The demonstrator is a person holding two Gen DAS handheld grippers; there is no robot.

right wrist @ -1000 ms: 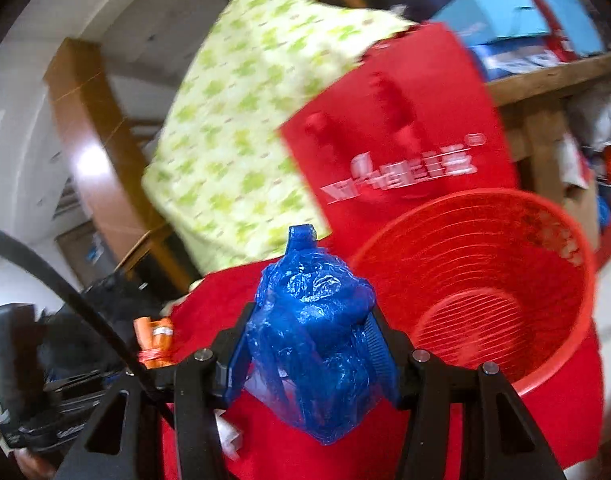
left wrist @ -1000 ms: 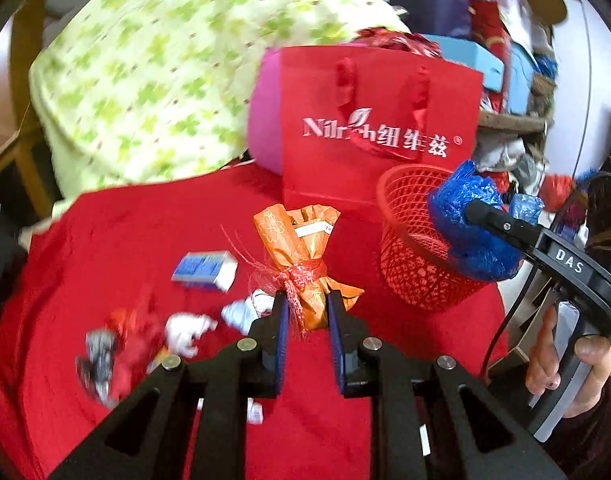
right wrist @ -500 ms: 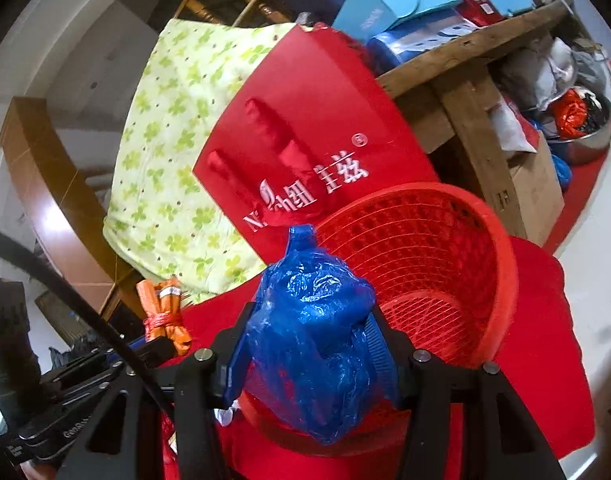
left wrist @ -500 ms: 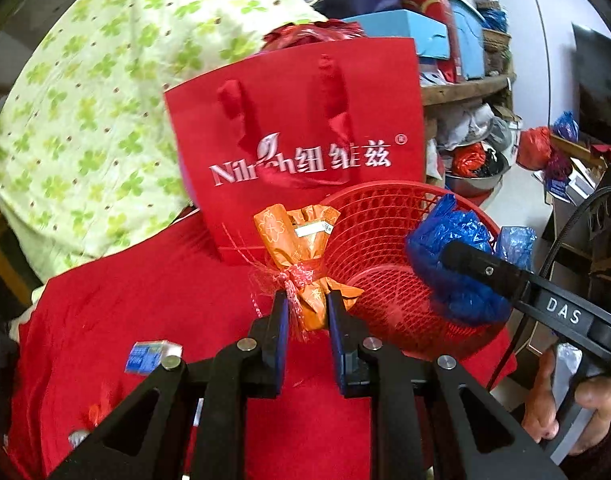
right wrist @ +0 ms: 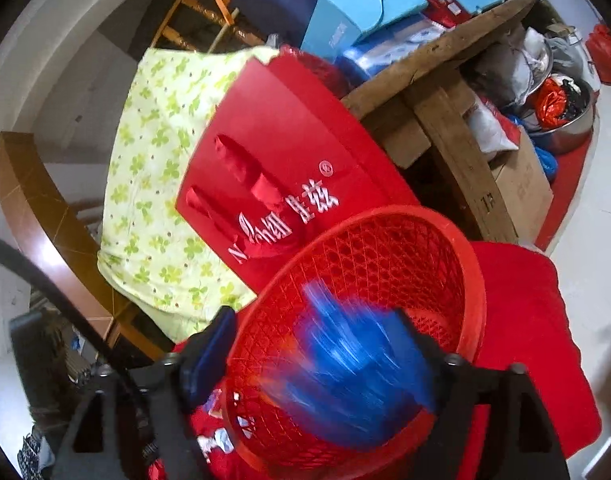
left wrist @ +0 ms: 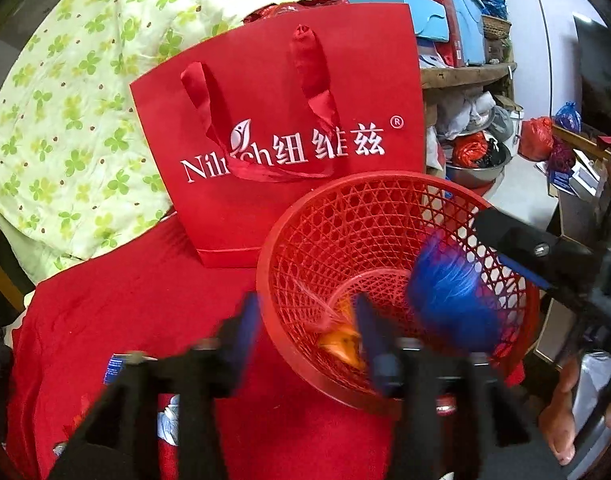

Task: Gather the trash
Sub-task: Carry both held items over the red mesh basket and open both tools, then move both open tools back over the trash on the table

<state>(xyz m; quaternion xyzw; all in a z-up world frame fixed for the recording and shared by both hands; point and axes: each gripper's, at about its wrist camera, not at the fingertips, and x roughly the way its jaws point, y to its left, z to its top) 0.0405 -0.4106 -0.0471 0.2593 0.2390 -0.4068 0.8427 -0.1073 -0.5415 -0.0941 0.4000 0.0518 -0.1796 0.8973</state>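
Now both grippers hang over the red basket [left wrist: 385,216] to drop trash: left gripper [left wrist: 305,332] jaws just opened, orange wrapper [left wrist: 341,340] falling inside; right gripper [right wrist: 317,344] jaws just spread, blue bag [right wrist: 357,376] dropping in.

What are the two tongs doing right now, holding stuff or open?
Left tongs: just opened, orange wrapper dropped into basket.
Right tongs: just opened, blue bag falling free between them.
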